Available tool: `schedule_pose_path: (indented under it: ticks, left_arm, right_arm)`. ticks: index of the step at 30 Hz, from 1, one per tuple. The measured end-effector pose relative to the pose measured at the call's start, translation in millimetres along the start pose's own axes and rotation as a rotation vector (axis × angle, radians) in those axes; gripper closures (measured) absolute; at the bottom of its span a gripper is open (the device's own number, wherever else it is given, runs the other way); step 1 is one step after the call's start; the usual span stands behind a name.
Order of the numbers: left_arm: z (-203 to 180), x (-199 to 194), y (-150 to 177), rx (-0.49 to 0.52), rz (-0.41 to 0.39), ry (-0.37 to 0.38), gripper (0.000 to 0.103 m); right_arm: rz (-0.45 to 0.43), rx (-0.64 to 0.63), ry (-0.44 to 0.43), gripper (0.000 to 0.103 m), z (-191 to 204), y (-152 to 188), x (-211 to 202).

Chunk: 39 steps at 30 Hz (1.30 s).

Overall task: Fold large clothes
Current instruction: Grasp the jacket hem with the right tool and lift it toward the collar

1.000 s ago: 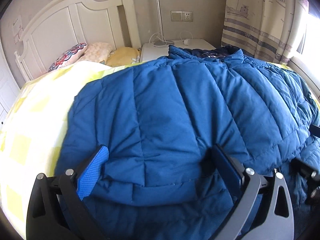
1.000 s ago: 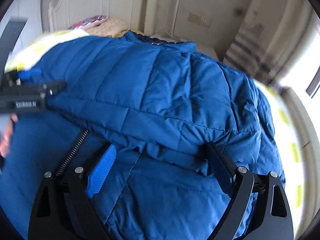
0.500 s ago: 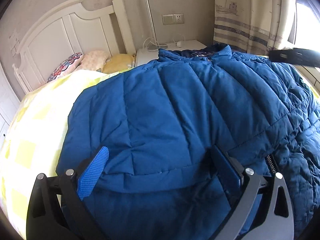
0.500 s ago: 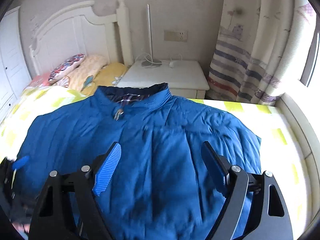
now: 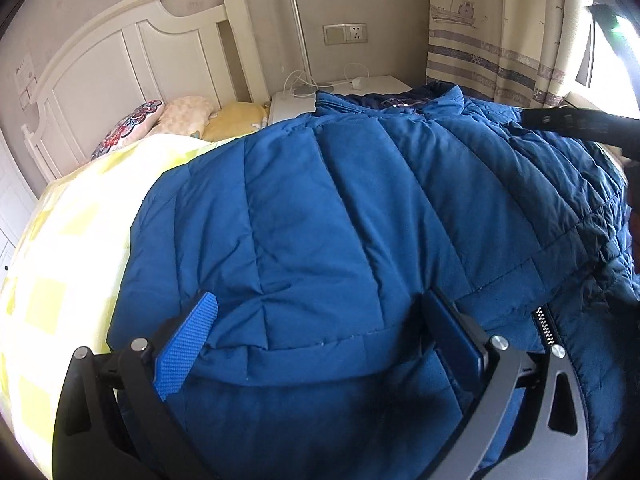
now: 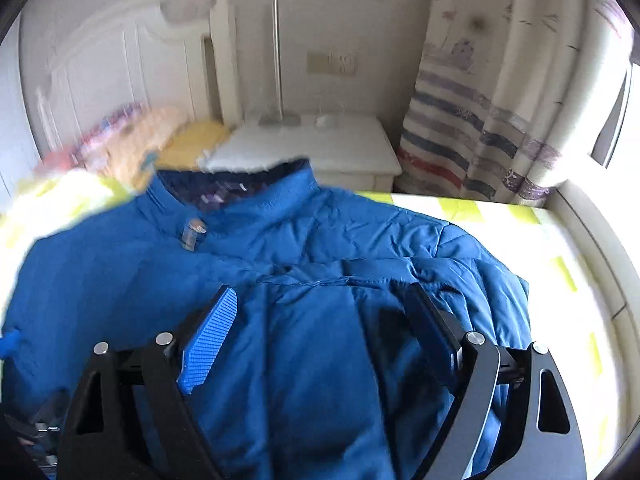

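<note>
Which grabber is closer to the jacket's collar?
Probably the right. The right gripper hovers open over the jacket's chest, just below the collar. The left gripper is open down at the hem.

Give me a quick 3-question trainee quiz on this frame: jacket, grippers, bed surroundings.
1. True or false: the left gripper is shut on the quilted blue puffer jacket.
2. Multiple choice: what does the jacket lie on? A) a wooden floor B) a yellow-and-white checked bedspread C) a grey sofa
3. Fill in: in the right wrist view, the white nightstand stands between the white headboard and the striped ____.

Key
1. False: its jaws stand wide apart over the fabric, as do those of the right gripper.
2. B
3. curtain
</note>
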<state>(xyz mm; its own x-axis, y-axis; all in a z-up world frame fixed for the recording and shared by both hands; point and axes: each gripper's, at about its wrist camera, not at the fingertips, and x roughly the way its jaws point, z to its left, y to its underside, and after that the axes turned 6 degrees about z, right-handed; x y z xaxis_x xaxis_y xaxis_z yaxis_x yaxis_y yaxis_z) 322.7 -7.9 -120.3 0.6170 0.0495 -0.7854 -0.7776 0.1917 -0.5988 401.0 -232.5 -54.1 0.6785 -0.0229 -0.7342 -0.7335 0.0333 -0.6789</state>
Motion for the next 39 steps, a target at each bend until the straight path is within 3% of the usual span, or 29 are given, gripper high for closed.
schedule_pose_path:
  ticks: [3, 7, 10, 13, 16, 19, 20, 23, 25, 27, 30, 32, 35, 38, 39]
  left_arm:
    - [-1, 1, -1, 0.000, 0.002, -0.002, 0.002]
    - [-1, 2, -1, 0.001, 0.003, -0.006, 0.002]
    - [-1, 2, 0, 0.000, 0.005, -0.006, 0.002]
    - [-1, 2, 0, 0.000, 0.005, -0.007, 0.002]
    - [-1, 2, 1, -0.004, 0.004, 0.002, 0.002]
    - [1, 3, 0, -0.011, 0.008, 0.008, 0.002]
    - [1, 3, 0, -0.013, 0.010, 0.012, 0.002]
    - [3, 4, 0, -0.016, 0.010, 0.016, 0.002]
    - [2, 4, 0, -0.018, 0.012, 0.016, 0.002]
    - [2, 3, 0, -0.016, 0.012, 0.012, 0.002]
    - [0, 1, -1, -0.010, 0.004, -0.011, 0.002]
    - [-1, -13, 6, -0.037, 0.012, -0.039, 0.002]
    - [-10, -48, 29, -0.024, -0.035, 0.112, 0.002]
    - [-28, -39, 54, 0.068, 0.020, 0.038, 0.002]
    - [-27, -31, 55, 0.062, 0.055, 0.054, 0.002]
  right_arm:
    - [0.074, -0.160, 0.045, 0.017, 17, 18, 12]
    - [0.070, -0.127, 0.059, 0.019, 16, 23, -11]
    - [-0.026, -0.172, 0.020, 0.018, 31, 35, -46]
    - [0.041, -0.299, 0.053, 0.016, 50, 58, -33]
    - [0.065, -0.255, 0.016, 0.015, 41, 70, -19]
    - [0.096, -0.205, 0.017, 0.015, 40, 67, -36]
    - [0.074, -0.199, -0.019, 0.015, 42, 71, -50]
    - [0.056, -0.246, -0.018, 0.015, 44, 88, -63]
    - [0.161, -0.288, 0.007, 0.015, 44, 109, -41]
    - [0.163, -0.219, -0.056, 0.012, 30, 107, -42]
    - [0.169, -0.215, -0.050, 0.011, 29, 106, -45]
    - [0.159, -0.219, -0.041, 0.011, 28, 107, -51]
    - [0.161, -0.212, -0.049, 0.010, 27, 109, -52]
    - [0.165, -0.214, -0.049, 0.010, 26, 111, -57]
    - [0.167, -0.214, -0.049, 0.009, 28, 113, -56]
